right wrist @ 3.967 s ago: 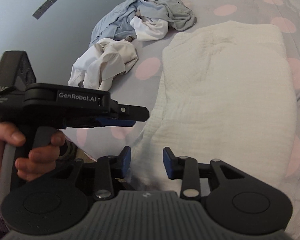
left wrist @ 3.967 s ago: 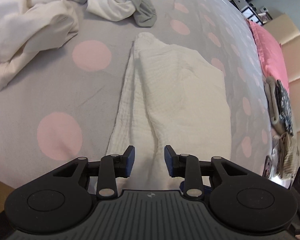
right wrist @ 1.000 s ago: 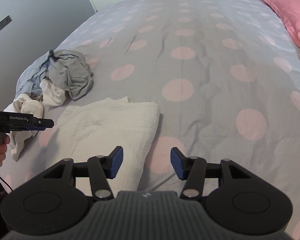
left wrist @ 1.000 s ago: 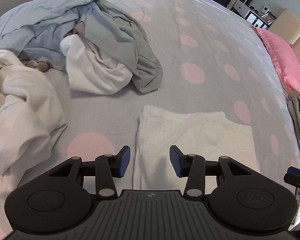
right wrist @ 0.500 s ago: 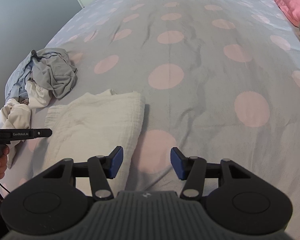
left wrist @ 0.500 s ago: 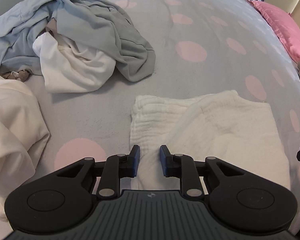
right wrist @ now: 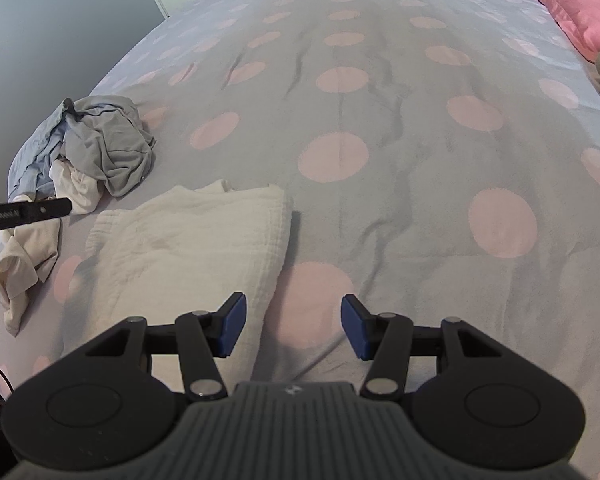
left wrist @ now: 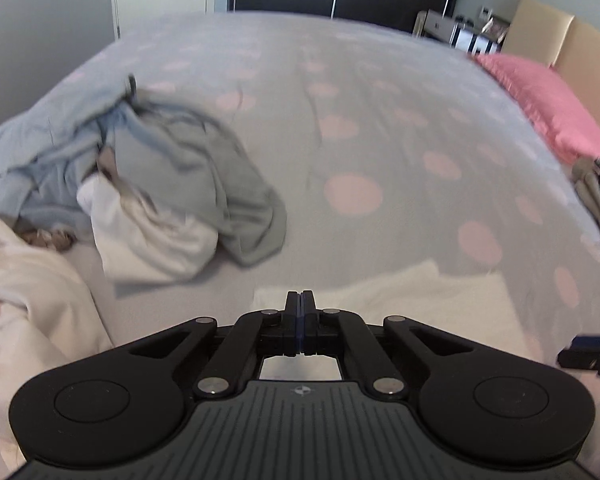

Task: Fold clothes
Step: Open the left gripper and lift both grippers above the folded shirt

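Folded white cloth point(right wrist: 188, 240): cream-white, crinkled weave, lies as a thick rough rectangle on the grey bed cover point(right wrist: 400, 128) with pink dots; one small flap sticks up at its far edge. In the right wrist view the cloth sits at about 10 o'clock from the right gripper point(right wrist: 293, 328), its right edge running down under the left blue pad; jaws wide apart, nothing between them, a pink dot below the gap. In the left wrist view the left gripper point(left wrist: 301, 300) has its jaws pressed fully together, with nothing seen between them; the cloth lies just beyond and to 3 o'clock of the tips. Unfolded pile point(left wrist: 148, 184) at 10 o'clock of the left gripper: one grey piece, one pale blue, one white, tangled. One more cream garment point(left wrist: 28, 288) at 9 o'clock. One pink pillow point(left wrist: 548, 108) at 2 o'clock. Count: one folded cloth, two grippers.
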`<state>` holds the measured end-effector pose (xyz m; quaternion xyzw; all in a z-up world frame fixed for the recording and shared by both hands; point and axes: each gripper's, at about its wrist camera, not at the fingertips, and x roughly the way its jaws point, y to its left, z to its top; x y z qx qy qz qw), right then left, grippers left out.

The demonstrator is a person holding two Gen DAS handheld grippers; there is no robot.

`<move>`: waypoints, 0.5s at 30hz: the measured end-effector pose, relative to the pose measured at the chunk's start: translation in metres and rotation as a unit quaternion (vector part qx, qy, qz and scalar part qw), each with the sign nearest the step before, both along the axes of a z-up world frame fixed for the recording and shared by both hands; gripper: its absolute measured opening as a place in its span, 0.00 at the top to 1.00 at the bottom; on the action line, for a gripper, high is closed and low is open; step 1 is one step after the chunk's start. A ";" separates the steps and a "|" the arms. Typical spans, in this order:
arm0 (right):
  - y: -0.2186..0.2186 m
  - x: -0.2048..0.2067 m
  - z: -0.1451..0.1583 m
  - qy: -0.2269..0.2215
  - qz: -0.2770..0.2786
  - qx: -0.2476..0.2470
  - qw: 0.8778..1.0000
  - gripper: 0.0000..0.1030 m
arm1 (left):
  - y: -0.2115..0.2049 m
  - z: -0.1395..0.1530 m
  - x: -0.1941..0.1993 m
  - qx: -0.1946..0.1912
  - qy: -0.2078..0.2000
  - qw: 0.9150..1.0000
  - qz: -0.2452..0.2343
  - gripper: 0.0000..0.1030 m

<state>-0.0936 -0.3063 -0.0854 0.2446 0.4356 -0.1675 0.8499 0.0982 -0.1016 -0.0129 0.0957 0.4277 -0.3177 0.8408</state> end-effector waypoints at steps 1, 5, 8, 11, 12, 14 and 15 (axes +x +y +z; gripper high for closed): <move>0.000 0.000 -0.001 0.001 -0.001 0.001 1.000 0.46 | 0.000 0.000 0.004 0.001 0.011 1.000 0.004 1.00; -0.001 0.001 -0.002 0.003 0.000 0.002 1.000 0.46 | 0.005 -0.016 0.016 0.000 0.055 0.998 0.023 0.88; -0.002 0.001 -0.003 0.003 -0.001 0.007 1.000 0.45 | 0.009 -0.027 0.016 0.006 0.064 0.998 0.025 0.75; -0.004 0.001 -0.006 0.007 -0.002 0.014 1.000 0.45 | 0.011 -0.040 0.016 0.011 0.089 0.996 0.023 0.72; -0.004 0.001 -0.006 0.008 -0.001 0.015 1.000 0.45 | 0.011 -0.044 0.014 0.019 0.093 0.995 0.022 0.72; -0.004 0.002 -0.008 0.010 0.001 0.016 1.000 0.45 | 0.009 -0.051 0.010 0.037 0.097 0.994 0.018 0.71; -0.004 0.002 -0.008 0.010 0.002 0.016 1.000 0.44 | 0.009 -0.054 0.008 0.047 0.095 0.994 0.016 0.71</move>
